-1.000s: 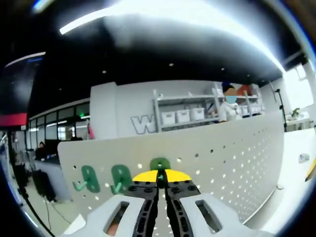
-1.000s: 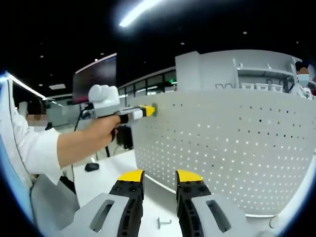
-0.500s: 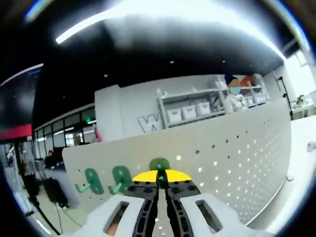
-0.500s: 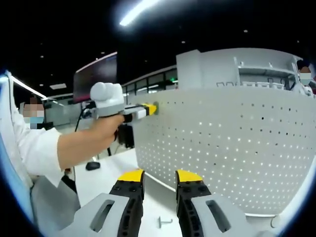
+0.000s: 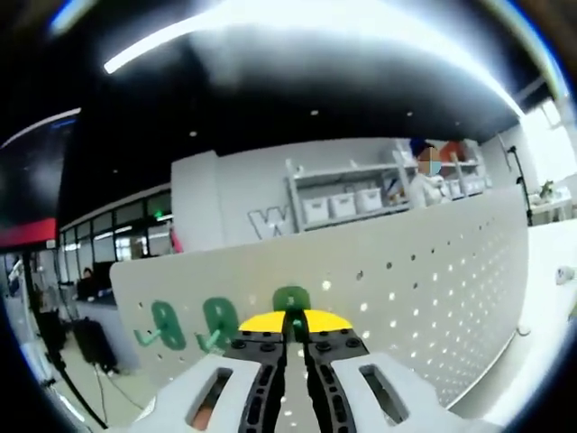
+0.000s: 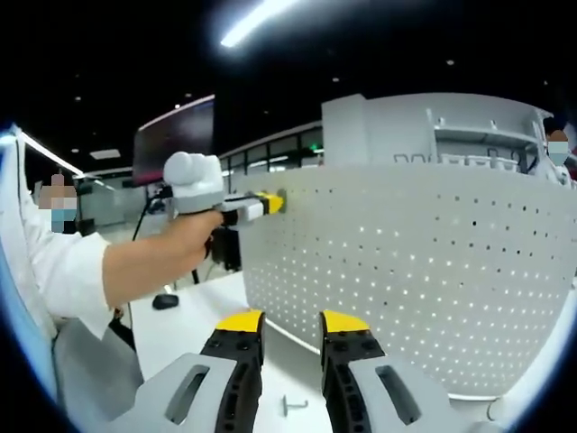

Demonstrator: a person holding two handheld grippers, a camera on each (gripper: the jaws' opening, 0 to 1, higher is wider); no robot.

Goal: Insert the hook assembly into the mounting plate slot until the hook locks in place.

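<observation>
While we look along the left gripper (image 5: 294,327), we find its yellow-tipped jaws closed almost together on a green hook (image 5: 291,305), which sits at 6 o'clock in the left gripper view, pressed against the white perforated mounting plate (image 5: 424,289). Two more green hooks (image 5: 192,325) hang on the plate at about 8 o'clock, just beside the held one. We judge the insertion to be in its final stage: the hook is at the plate, but we cannot tell whether it has locked. Release and a seating check remain.

From the right gripper view we see the left gripper at 10 o'clock, held in the person's hand (image 6: 194,236), its tip touching the plate's upper edge region. The right gripper (image 6: 291,327) hangs at 6 o'clock with its jaws parted and nothing between them, well apart from the plate. A small metal piece (image 6: 293,406) lies on the table (image 6: 194,325) below.
</observation>
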